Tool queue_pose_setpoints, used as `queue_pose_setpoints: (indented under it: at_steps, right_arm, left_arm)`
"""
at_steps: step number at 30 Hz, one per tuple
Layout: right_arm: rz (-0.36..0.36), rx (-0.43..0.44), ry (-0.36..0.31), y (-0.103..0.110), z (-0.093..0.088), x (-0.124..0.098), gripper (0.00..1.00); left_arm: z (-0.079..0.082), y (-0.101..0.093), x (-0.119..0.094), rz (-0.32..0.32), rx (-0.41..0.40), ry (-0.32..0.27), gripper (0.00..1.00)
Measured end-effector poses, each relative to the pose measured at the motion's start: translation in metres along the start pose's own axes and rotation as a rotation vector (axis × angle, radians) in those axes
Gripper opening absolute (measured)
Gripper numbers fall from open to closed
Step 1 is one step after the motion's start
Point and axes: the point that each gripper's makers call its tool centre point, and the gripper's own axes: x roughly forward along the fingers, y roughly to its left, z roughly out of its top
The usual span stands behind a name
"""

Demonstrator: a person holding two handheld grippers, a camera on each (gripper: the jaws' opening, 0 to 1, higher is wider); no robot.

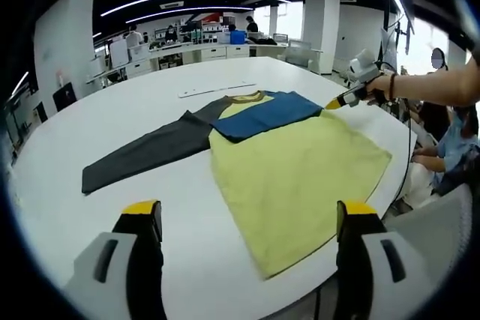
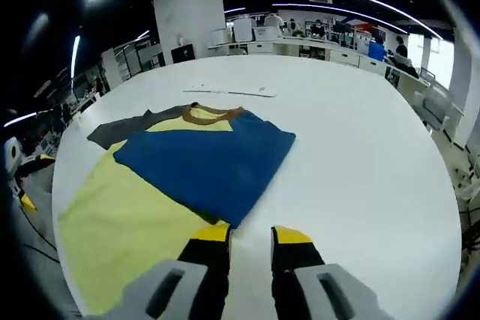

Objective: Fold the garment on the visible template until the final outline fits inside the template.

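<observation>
A long-sleeved shirt lies flat on the round white table (image 1: 112, 121). Its yellow body (image 1: 292, 166) faces me, and the dark grey sleeve (image 1: 146, 154) stretches out to the left. The blue sleeve (image 1: 270, 114) is folded across the chest, below the tan collar (image 1: 246, 97). My left gripper (image 1: 249, 215) hovers over the table's near edge by the hem, jaws wide apart with nothing between them. My right gripper (image 2: 249, 235), also seen as the right gripper (image 1: 339, 101) in a hand, stands slightly open at the blue sleeve's (image 2: 202, 159) corner, with bare table between its jaws.
A thin pale strip (image 1: 217, 90) lies on the table beyond the collar. Seated people (image 1: 450, 148) and a grey chair (image 1: 442, 237) are off the table's right edge. Desks, monitors and pillars line the back of the room.
</observation>
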Motion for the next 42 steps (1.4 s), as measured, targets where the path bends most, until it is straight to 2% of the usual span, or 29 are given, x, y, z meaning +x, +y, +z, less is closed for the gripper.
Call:
queue_pose_setpoints:
  at_steps: [14, 18, 22, 25, 35, 38, 42]
  right_arm:
    - [0.057, 0.074, -0.005, 0.011, -0.002, 0.014, 0.05]
    - [0.076, 0.143, -0.020, 0.015, 0.000, 0.018, 0.03]
    - [0.086, 0.173, -0.035, 0.016, 0.002, 0.018, 0.00]
    - [0.074, 0.147, -0.037, 0.015, 0.003, 0.015, 0.00]
    - [-0.010, 0.040, 0.017, 0.010, -0.002, 0.001, 0.00]
    - [-0.042, -0.035, 0.049, 0.010, -0.003, 0.000, 0.00]
    - [-0.063, -0.086, 0.076, 0.011, -0.002, 0.000, 0.00]
  left_arm:
    - [-0.007, 0.004, 0.000, 0.008, -0.010, 0.022, 0.92]
    - [-0.007, 0.003, 0.000, 0.006, -0.006, 0.028, 0.92]
    - [-0.006, 0.003, 0.000, 0.007, -0.006, 0.028, 0.91]
    - [-0.007, 0.004, 0.000, 0.007, -0.003, 0.028, 0.91]
    - [-0.008, 0.002, 0.001, 0.003, 0.004, 0.035, 0.91]
    - [-0.008, 0.003, 0.000, 0.006, 0.001, 0.031, 0.91]
    - [-0.009, 0.005, -0.002, 0.012, -0.001, 0.032, 0.91]
